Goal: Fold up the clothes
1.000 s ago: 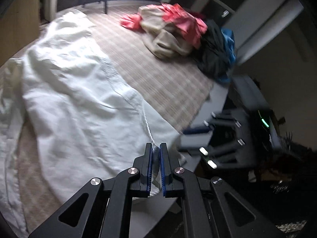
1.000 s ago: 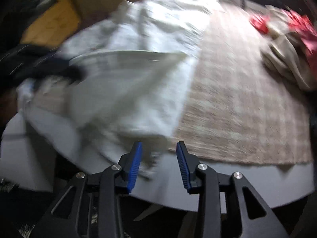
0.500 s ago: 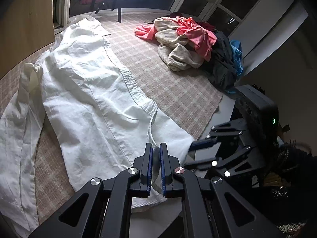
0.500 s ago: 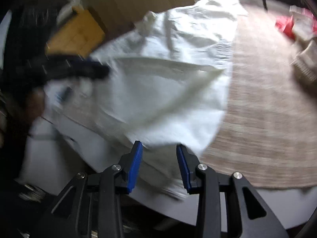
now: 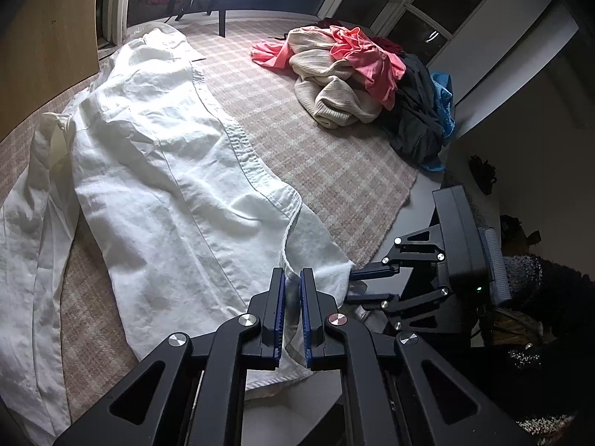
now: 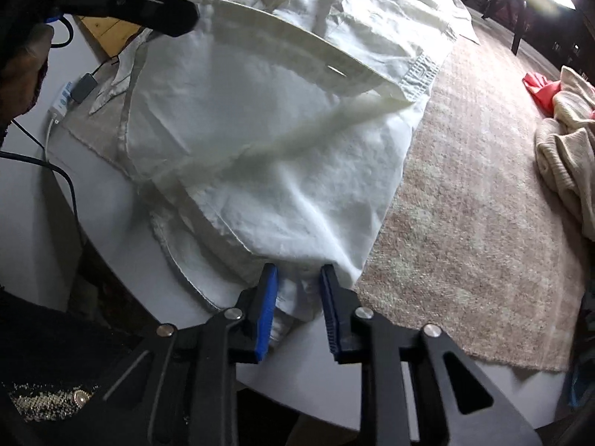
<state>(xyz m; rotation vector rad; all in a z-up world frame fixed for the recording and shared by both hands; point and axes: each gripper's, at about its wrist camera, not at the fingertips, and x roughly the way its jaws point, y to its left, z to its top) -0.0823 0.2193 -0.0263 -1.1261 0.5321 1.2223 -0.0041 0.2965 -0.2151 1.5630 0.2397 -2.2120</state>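
**Left-wrist and right-wrist views: both jaws at the near hem of the white shirt**

Left-wrist view first: my left gripper (image 5: 292, 306) has its jaws clenched on the near hem of the white shirt (image 5: 156, 171), with a thin fold of cloth pinched between the blue pads (image 5: 278, 319). The shirt lies spread lengthwise over a pale checked rug (image 5: 319, 160), its collar end far and to the left, its hem end reaching just past the rug's near edge onto the white worktop (image 5: 297, 405). One sleeve (image 5: 29, 245) trails down the left side of the rug.

To the right of my left gripper I see the right gripper (image 5: 353, 286), its fingertips at the shirt's near right corner. In the right-wrist view, the right gripper (image 6: 297, 308) has just been closing its jaws; white cloth sits between the pads (image 6: 266, 319), though a clear gap remains there and I cannot tell whether they press on it yet. The left gripper (image 6: 148, 11) appears at the top left of that view, holding the hem raised.

Far right on the rug sits a loose pile of clothes (image 5: 368, 85): cream knit, coral pink, dark and blue items heaped together. I see no baskets or bins in either view.
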